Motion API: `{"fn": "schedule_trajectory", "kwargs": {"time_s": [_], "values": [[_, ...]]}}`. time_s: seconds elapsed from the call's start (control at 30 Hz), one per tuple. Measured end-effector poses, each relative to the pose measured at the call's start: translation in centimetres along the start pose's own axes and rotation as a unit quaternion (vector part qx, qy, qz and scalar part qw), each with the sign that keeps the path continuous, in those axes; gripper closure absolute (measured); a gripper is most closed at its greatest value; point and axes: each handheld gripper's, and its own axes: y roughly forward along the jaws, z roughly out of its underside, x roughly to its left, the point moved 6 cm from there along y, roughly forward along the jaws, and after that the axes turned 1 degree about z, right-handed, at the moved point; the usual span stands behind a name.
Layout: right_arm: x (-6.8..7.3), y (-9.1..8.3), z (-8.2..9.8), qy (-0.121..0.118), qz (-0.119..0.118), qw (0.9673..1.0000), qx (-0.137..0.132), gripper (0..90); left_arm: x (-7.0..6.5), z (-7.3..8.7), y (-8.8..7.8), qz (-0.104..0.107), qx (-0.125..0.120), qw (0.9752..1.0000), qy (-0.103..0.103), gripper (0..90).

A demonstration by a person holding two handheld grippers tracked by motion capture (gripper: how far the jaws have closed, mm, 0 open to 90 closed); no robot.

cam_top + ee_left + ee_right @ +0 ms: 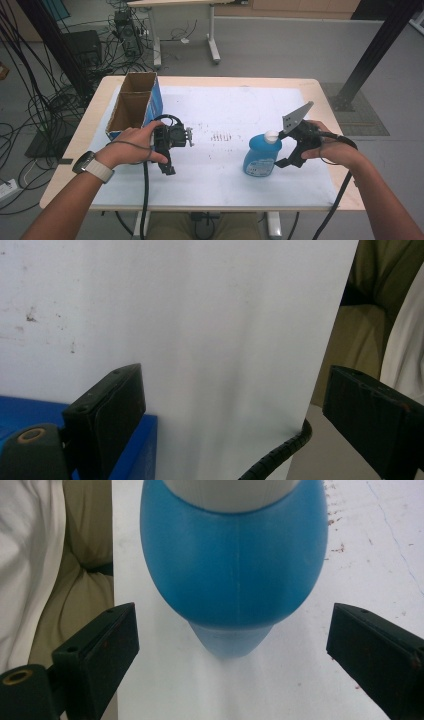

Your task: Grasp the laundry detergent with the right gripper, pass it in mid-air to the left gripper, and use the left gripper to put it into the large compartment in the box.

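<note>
2 tongs are in play over the worktop, which carries a white sheet. The right tongs stand spread, jaws wide on either side of a blue bottle and touching neither flank; in the right gripper view the bottle sits between the 2 black jaws with clear gaps on both sides. The left tongs are also spread and hold nothing; the left gripper view looks down on bare white sheet near the worktop's edge.

The bottle stands upright right of centre, towards the near edge, with a white cap on top. A cardboard box with blue sides stands open at the far left, well apart from the bottle.

Handling assessment: the bottle appears to be smooth moulded plastic with a rounded shoulder tapering downward, so slippery and liable to squirm out of flat pads. It seems filled with liquid, so probably moderately heavy, and the walls will likely yield under a hard squeeze. The best hold looks to be across the flatter body below the shoulder, pads square to the sides, with firm but measured pressure. The cap is a poor purchase.
</note>
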Motion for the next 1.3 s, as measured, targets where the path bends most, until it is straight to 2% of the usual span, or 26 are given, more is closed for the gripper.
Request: {"fn": "schedule_trajectory", "kwargs": {"time_s": [1.3], "values": [[-0.19,0.74,0.43,0.008,0.005,0.9998,-0.018,8.6,-0.01,0.05,0.05,0.001,-0.002,1.0000,-0.002,10.4]]}}
